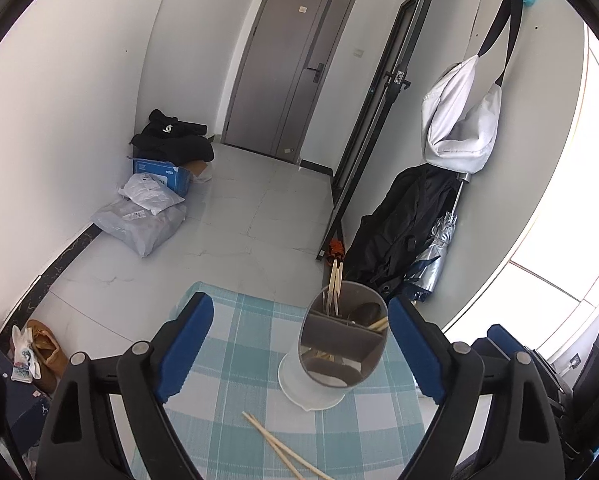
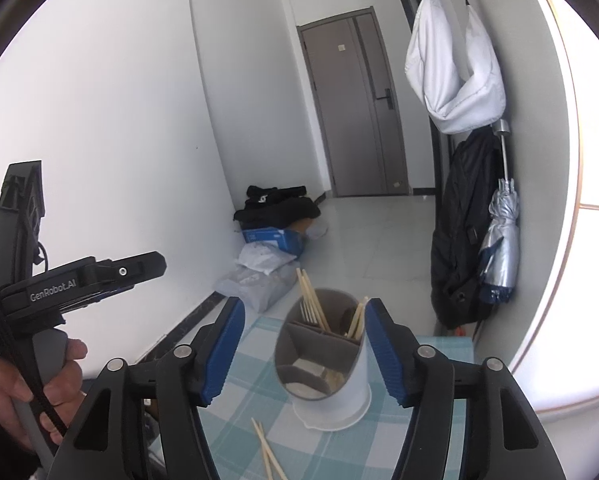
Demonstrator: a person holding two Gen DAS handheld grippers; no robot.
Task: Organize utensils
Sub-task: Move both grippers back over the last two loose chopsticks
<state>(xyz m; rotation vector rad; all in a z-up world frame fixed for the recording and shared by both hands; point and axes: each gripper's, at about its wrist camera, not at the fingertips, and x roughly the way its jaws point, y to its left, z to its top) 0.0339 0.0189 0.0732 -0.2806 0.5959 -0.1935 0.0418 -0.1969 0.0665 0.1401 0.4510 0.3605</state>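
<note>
both my grippers hang above the surface [image 1: 235, 320] with its blue checked cloth, holding nothing. my left gripper [image 1: 301, 350] is spread wide, and my right gripper [image 2: 305, 350] is spread wide too. the utensil holder [image 1: 341, 344] stands upright on the cloth between the fingers in each view, chopsticks [image 1: 334, 286] and a fork in its compartments. two loose chopsticks [image 1: 283, 454] lie on the cloth in front of it, nearer me.

Table [image 1: 235, 344] surface: covered by a blue-and-white checked cloth [image 1: 383, 412]. Holder [image 1: 339, 354] stands upright on the cloth. Two loose chopsticks [image 1: 283, 450] lie flat on the cloth, near the holder's base, on the camera side.
</note>
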